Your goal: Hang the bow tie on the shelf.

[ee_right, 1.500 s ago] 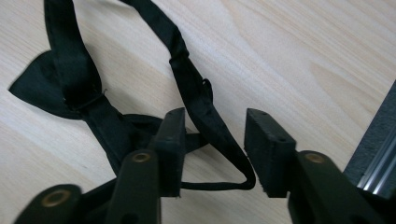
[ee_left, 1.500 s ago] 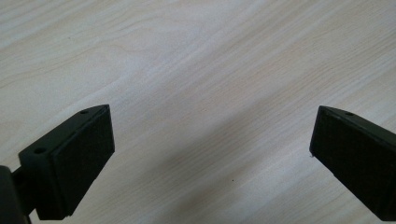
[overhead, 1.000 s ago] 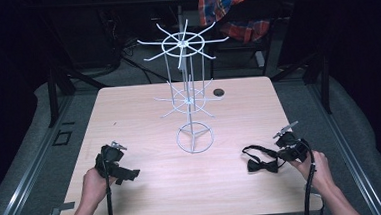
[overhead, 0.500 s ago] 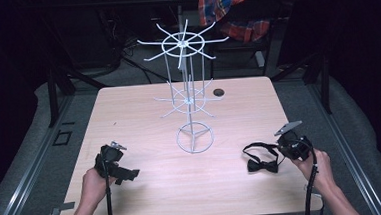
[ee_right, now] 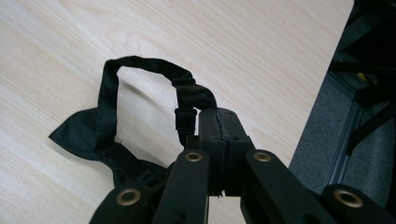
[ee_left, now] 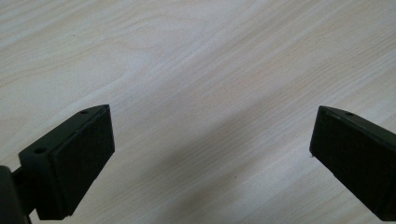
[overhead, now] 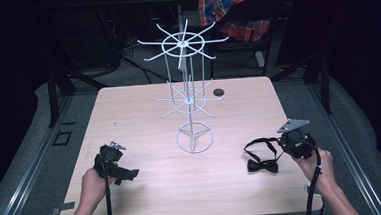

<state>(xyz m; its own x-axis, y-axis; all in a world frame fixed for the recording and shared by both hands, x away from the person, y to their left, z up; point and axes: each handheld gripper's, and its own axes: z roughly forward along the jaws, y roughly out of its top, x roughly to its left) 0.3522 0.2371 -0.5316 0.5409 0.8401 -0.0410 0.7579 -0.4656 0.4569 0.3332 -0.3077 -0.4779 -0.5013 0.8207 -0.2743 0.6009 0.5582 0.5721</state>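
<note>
While the pale wooden table [overhead: 144, 115] sits in a dark room, the right gripper [overhead: 284, 144] clamps the black bow tie [overhead: 262, 164] strap near its right edge; the left gripper [overhead: 127, 174] gapes over bare wood.

Wire rack [overhead: 190, 100] mid-table [overhead: 138, 110]; bow tie [overhead: 261, 155] near right of it, left gripper [overhead: 116, 164] near left, small disc [overhead: 219, 92] far right.

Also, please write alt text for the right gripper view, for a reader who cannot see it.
The right gripper is shut on the strap of a black bow tie, which loops up from the bow on the light wooden table. A dark floor lies beyond the table edge at right.
</note>
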